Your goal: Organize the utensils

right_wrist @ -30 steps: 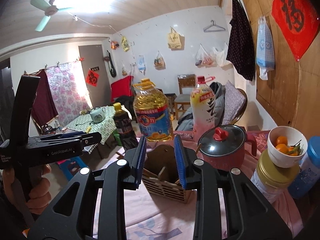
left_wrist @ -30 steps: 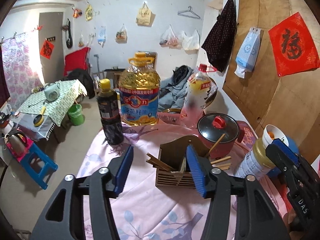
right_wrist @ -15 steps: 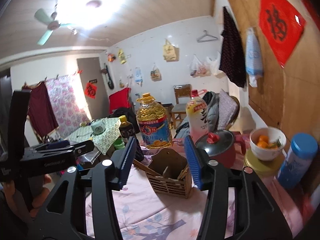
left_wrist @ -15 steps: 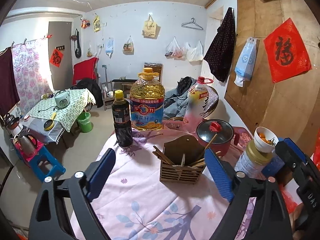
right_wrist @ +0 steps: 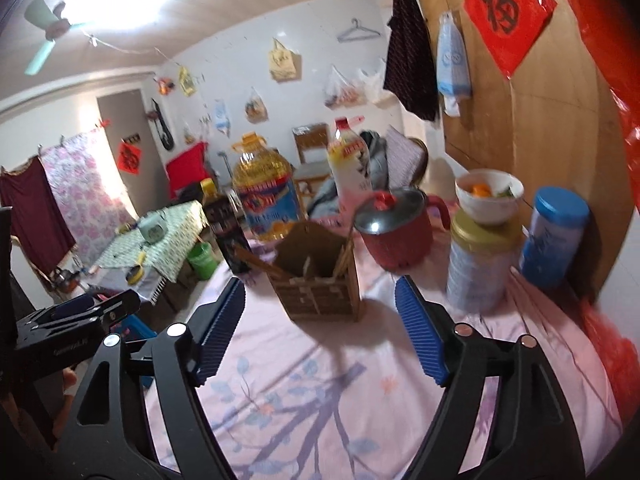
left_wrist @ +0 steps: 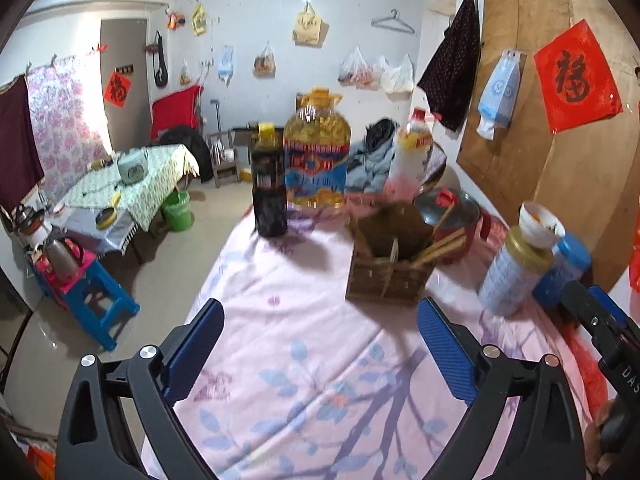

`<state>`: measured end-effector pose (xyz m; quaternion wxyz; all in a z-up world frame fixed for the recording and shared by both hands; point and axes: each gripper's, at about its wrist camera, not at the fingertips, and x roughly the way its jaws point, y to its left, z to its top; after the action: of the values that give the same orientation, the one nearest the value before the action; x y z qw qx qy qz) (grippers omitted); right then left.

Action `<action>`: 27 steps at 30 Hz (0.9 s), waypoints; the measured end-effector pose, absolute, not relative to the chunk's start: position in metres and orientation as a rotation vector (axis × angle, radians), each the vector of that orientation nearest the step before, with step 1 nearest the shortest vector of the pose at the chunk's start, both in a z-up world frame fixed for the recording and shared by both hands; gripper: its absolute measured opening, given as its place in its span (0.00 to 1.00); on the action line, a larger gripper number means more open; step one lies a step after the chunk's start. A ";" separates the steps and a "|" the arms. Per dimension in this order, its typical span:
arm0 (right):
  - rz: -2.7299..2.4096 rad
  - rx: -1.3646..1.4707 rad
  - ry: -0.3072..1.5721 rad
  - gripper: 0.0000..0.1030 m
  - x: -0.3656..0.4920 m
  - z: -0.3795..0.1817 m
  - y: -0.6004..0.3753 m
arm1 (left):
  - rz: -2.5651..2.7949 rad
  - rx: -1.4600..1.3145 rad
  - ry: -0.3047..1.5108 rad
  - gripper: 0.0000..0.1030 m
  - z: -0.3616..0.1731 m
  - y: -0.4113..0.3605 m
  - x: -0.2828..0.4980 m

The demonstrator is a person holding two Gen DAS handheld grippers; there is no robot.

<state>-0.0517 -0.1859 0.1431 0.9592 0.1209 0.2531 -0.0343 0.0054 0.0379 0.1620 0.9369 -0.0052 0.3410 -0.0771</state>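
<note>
On the floral cloth, the utensil holder stands beyond both opening claws.

Lived-in home room: cooking oil jug, red pot, bowl of fruit on cloth-covered table; coat hanger, bags on wall, ceiling fan.

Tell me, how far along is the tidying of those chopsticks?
It looks nearly finished. Done: the chopsticks stand in the wooden holder on the pink cloth. In hand: nothing; the left gripper and right gripper are both empty, jaws opening, short of the holder. Left: I see no loose utensils on the cloth, so perhaps only neatening the leaning sticks.
</note>
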 end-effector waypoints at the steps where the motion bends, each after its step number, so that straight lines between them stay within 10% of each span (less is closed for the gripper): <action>1: -0.084 0.241 0.533 0.76 -0.055 0.140 -0.181 | -0.161 -0.013 0.710 0.92 0.158 0.041 0.003; 27: -0.055 0.110 0.693 0.84 -0.051 0.103 -0.193 | -0.048 0.016 0.829 0.93 0.108 0.010 -0.025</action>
<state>-0.0505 -0.1931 0.1025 0.9387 0.0538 0.3394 -0.0270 -0.0252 0.0095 0.1077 0.9151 0.0078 0.4025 -0.0232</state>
